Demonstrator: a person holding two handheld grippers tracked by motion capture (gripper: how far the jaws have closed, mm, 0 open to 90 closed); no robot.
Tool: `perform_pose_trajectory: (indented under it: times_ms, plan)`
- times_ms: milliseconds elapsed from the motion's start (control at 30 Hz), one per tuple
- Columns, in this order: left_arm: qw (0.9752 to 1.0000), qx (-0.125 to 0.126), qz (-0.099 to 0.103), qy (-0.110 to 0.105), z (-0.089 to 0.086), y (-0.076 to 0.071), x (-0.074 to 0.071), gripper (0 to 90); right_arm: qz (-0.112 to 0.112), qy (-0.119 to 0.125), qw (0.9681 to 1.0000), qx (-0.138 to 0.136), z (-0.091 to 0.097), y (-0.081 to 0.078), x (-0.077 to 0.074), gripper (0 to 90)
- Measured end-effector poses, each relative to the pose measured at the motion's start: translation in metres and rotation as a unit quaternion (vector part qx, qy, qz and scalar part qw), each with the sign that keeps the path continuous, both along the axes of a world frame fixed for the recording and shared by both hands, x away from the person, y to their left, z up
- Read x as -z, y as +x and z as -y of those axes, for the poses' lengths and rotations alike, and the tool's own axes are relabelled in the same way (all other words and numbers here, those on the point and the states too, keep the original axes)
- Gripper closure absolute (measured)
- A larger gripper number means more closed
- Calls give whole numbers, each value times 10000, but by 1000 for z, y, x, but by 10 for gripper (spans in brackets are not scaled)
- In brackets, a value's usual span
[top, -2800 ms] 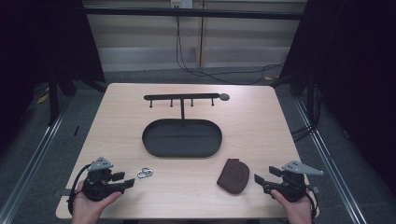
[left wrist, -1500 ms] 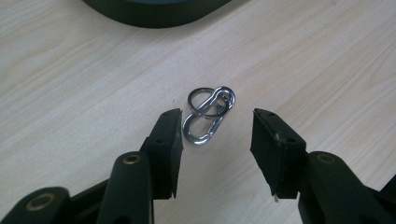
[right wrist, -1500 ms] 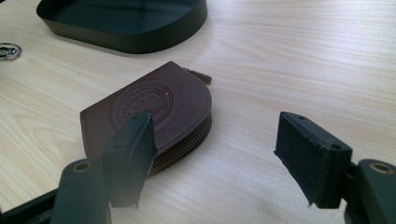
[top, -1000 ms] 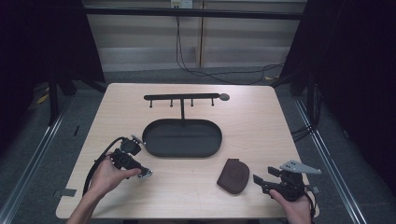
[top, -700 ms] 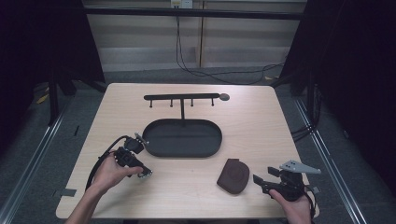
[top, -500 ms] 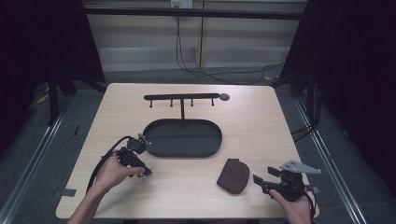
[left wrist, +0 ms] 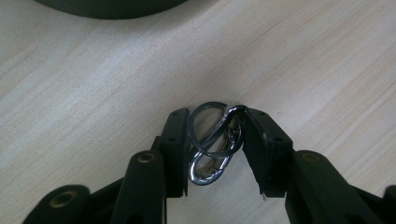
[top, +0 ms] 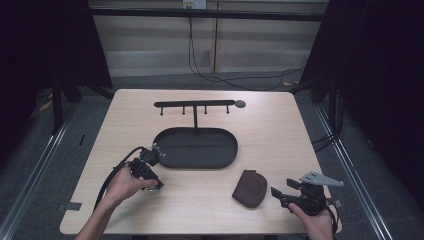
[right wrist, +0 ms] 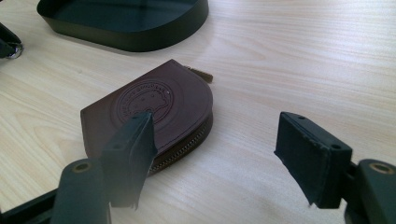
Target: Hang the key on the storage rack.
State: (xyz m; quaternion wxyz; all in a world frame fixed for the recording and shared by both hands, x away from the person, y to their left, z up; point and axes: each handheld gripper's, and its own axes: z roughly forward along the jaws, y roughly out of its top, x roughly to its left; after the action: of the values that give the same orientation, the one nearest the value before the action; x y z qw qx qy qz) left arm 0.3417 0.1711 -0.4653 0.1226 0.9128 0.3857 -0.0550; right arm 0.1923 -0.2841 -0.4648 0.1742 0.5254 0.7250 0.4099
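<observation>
One oval tray (top: pixel 200 159) lies bare; left hand-held gripper (left wrist: pixel 215 140) pinches a carabiner (left wrist: pixel 212 142), right (right wrist: pixel 219 154) gapes.

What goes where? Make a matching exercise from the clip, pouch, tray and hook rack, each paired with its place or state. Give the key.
Things:
1. clip
2. pouch
3. tray
4. hook rack

Places or states:
A. mid-table, nothing inside
B. at the tray's far side
C. between the left gripper's jaws
D. flat on the table before the open right gripper

Pairs: 1-C, 2-D, 3-A, 4-B
</observation>
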Motion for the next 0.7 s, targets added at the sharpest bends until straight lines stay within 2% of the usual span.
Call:
perform_pose_trajectory:
  times_ms: [233, 333, 367, 400, 433, 467, 600, 700]
  plan:
    - [9999, 37, 89, 56, 1, 2, -2, 620, -2, -10, 10000, -4, 0, 0, 0, 284]
    - [9999, 20, 133, -53, 0, 2, -5, 636, -1, -8, 10000, -2, 0, 0, 0, 284]
    - [9997, 25, 220, -103, -1, 1, -7, 758, -6, -9, 10000, 1, 0, 0, 0, 284]
    - [9996, -15, 255, -106, -1, 2, -10, 781, -10, -16, 10000, 4, 0, 0, 0, 284]
    - [9997, -4, 218, -70, -1, 2, -11, 759, -9, -17, 10000, 1, 0, 0, 0, 284]
    - [9996, 47, 267, -41, 0, 2, -11, 774, -9, -17, 10000, 1, 0, 0, 0, 284]
    - [9997, 70, 217, -49, 0, 2, -11, 788, 2, -13, 10000, 0, 0, 0, 0, 284]
    - [9998, 120, 128, -71, 1, -1, -12, 712, -9, -15, 10000, 0, 0, 0, 0, 284]
